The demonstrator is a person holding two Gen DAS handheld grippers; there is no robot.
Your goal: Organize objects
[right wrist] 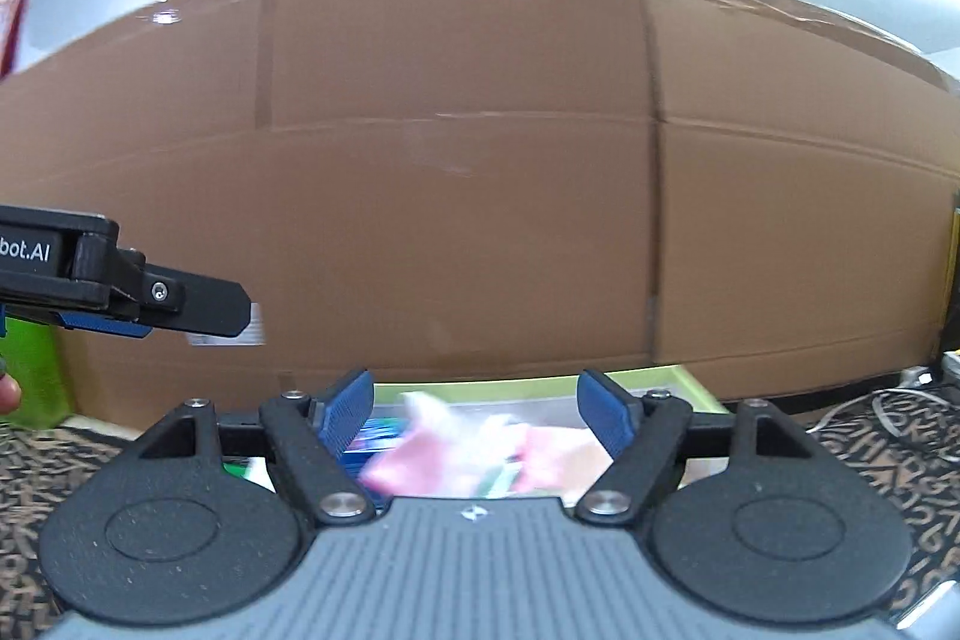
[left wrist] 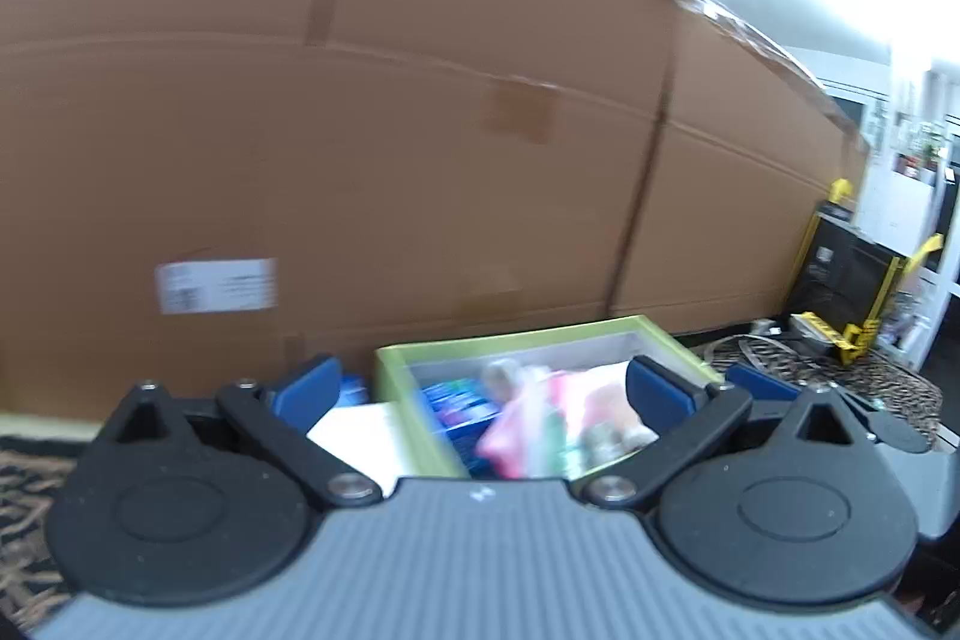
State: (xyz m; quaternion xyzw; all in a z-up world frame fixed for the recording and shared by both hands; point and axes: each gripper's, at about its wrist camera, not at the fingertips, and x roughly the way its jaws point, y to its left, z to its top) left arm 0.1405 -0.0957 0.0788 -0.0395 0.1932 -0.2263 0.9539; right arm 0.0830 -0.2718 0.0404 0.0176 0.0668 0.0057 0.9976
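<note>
A tall cardboard box (left wrist: 420,130) fills most of both views and stands on a patterned rug (right wrist: 870,460). A white label (left wrist: 216,286) is stuck low on its face.

A green bin (left wrist: 540,334) sits on the rug right against the foot of the box. It is crowded with blurred things: a pink bag (left wrist: 522,430) near the middle, blue packets (left wrist: 456,406) towards its left wall, and other items too smeared to name. A white sheet (left wrist: 360,436) lies just outside the bin's left wall.

At the rug's far right edge, well apart from the bin, stands a black-and-yellow case (left wrist: 852,274) with a coil of cable (left wrist: 762,346) beside it.

The left gripper (left wrist: 480,388) hangs over the bin's near edge, spread wide and holding nothing; its blue pads (left wrist: 306,388) straddle the bin's left wall and contents. In the right wrist view it enters from the left edge, side-on.

The right gripper (right wrist: 474,409) hovers over the same bin, also spread apart and empty, with the pink bag showing between its pads (right wrist: 345,412).
</note>
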